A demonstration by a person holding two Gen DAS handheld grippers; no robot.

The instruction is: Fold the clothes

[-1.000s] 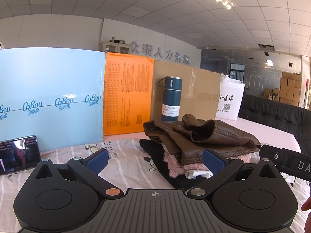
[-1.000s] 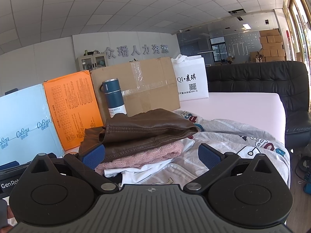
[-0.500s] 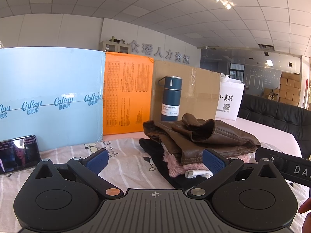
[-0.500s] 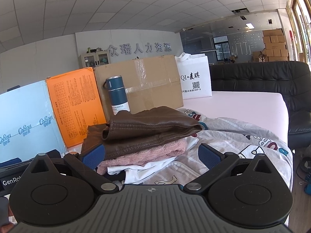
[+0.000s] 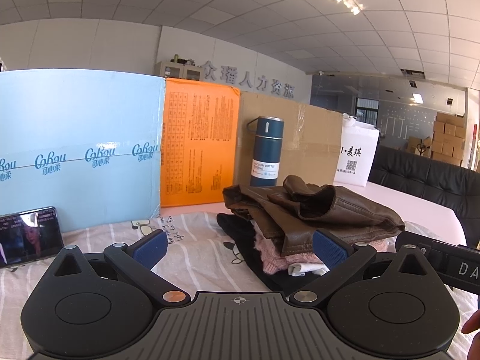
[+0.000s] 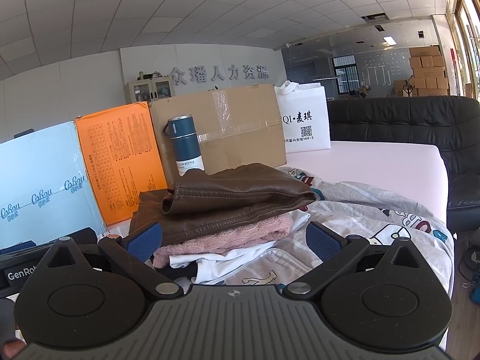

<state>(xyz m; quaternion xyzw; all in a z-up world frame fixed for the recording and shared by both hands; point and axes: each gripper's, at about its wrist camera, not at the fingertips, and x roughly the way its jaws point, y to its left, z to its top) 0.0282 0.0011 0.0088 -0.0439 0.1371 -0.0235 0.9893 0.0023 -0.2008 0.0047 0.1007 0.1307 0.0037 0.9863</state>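
Observation:
A stack of folded clothes sits on the printed sheet (image 5: 195, 240): a brown leather jacket (image 5: 315, 207) on top, a pink knit (image 5: 273, 252), a white garment (image 5: 303, 270) and a black one (image 5: 237, 228) under it. My left gripper (image 5: 240, 244) is open and empty, just in front and left of the stack. In the right wrist view the jacket (image 6: 234, 192) tops the pink knit (image 6: 234, 237) and white garment (image 6: 237, 261). My right gripper (image 6: 234, 238) is open and empty, facing the stack's front.
A blue vacuum bottle (image 5: 265, 150) stands behind the stack, before a cardboard box (image 5: 303, 141), an orange box (image 5: 195, 147) and a light blue box (image 5: 78, 150). A phone (image 5: 28, 235) leans at left. A white bag (image 6: 304, 123) and black sofa (image 6: 420, 132) are at right.
Both views have shifted only slightly; the right gripper has drawn a little nearer the stack. The clothes have not moved.

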